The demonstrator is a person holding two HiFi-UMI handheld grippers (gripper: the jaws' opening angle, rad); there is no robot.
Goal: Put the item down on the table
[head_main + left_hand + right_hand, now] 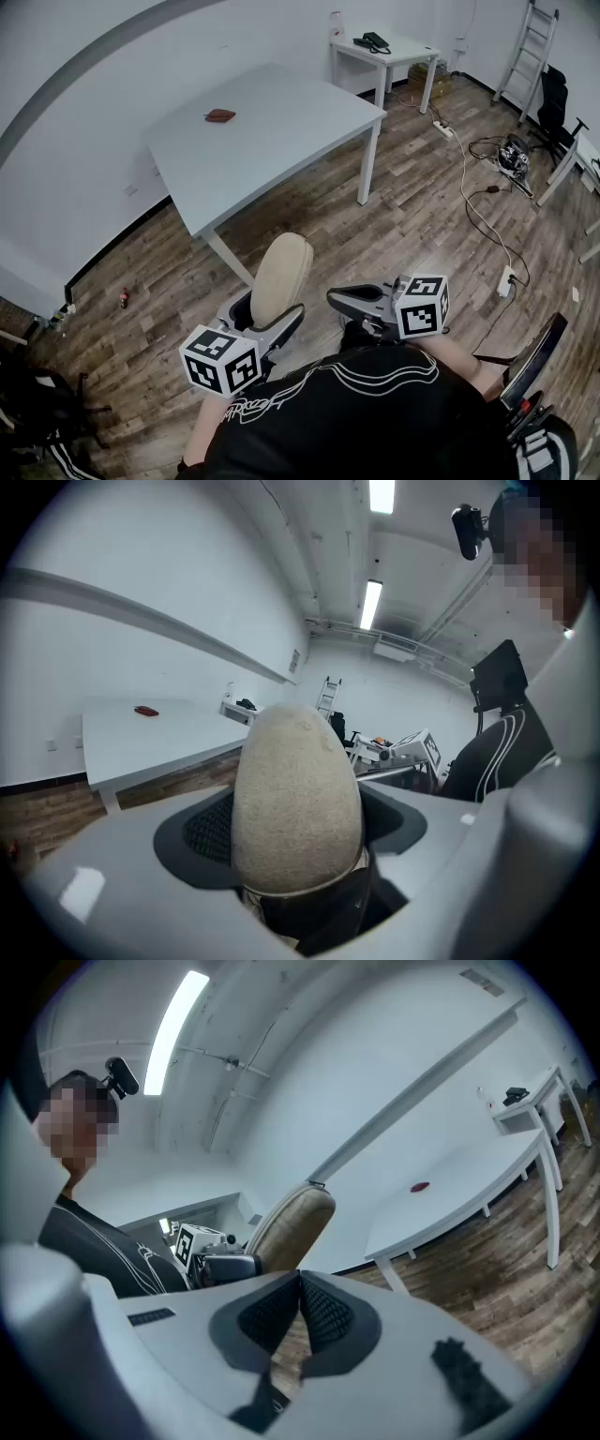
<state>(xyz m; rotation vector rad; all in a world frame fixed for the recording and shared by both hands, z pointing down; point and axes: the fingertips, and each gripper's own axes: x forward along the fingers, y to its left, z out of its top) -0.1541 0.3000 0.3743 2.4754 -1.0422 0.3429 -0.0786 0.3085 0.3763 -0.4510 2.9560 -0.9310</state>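
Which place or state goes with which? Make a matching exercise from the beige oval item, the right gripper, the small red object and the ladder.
Things:
1 beige oval item
2 right gripper
3 small red object
4 ladder

Places or states:
A propped at the far right
B gripped by the left gripper
C jaws together, empty
D lying on the large white table

Pairs: 1-B, 2-C, 3-D, 4-A

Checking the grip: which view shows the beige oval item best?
Left gripper view: the beige oval item is large, centred, held between the jaws. The head view shows it smaller from above; the right gripper view, only its side.
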